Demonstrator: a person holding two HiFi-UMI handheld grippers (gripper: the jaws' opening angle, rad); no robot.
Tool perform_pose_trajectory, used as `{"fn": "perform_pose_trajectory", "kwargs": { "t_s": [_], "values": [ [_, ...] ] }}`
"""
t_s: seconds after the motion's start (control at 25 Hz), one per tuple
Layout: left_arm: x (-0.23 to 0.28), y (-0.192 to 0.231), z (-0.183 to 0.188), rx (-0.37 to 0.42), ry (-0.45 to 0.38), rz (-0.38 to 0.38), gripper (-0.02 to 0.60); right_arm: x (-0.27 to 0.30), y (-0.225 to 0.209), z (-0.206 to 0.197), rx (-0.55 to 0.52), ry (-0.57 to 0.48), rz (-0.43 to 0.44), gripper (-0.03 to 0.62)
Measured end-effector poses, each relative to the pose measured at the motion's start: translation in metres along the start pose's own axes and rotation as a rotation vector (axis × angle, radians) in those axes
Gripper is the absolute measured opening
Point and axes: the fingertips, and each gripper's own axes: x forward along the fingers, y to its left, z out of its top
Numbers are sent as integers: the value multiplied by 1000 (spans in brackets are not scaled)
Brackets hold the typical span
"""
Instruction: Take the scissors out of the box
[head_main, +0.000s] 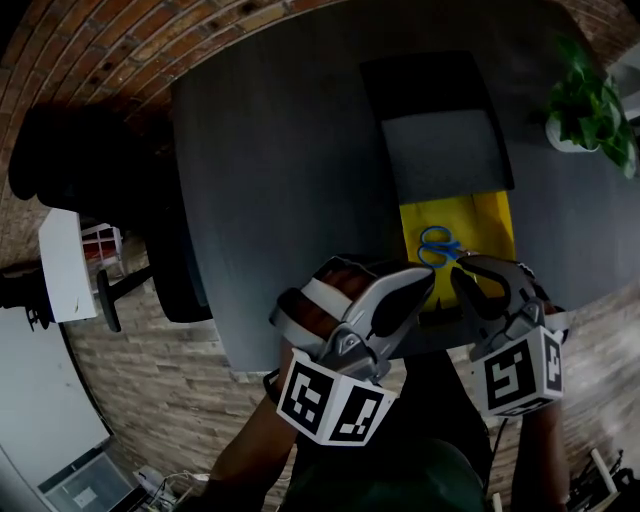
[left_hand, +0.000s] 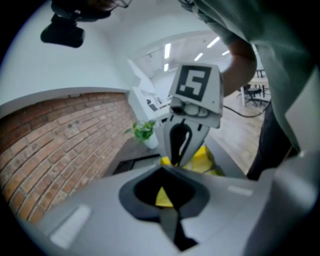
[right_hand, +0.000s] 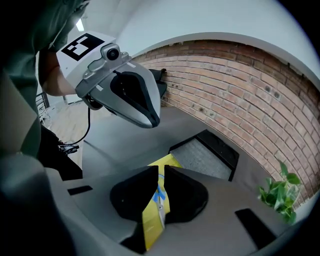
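Note:
Blue-handled scissors lie in an open yellow box on a dark grey table. Both grippers hover just in front of the box's near end. My left gripper is shut and empty, its tip beside the box's near left corner; in its own view the left gripper has yellow showing beyond its hollow. The right gripper is above the box's near edge, close to the scissors. In the right gripper view, the right gripper is shut but for a narrow slit, with the scissors showing below through it.
The black box lid with grey foam lies beyond the yellow box. A potted plant stands at the table's far right. A black chair and a white unit are left of the table. A brick wall runs behind.

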Motion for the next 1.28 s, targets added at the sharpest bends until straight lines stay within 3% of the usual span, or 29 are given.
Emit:
{"fn": "perform_pose_trajectory", "kwargs": {
  "t_s": [0.28, 0.4, 1.28],
  "values": [
    [10, -5, -12, -31, 21, -12, 0, 21, 2, -12, 4, 18, 57, 17],
    [16, -9, -16, -44, 31, -17, 0, 29, 1, -20, 11, 33, 76, 77],
    [51, -24, -52, -137, 87, -37, 0, 91, 10, -61, -29, 122, 222, 106]
  ]
}}
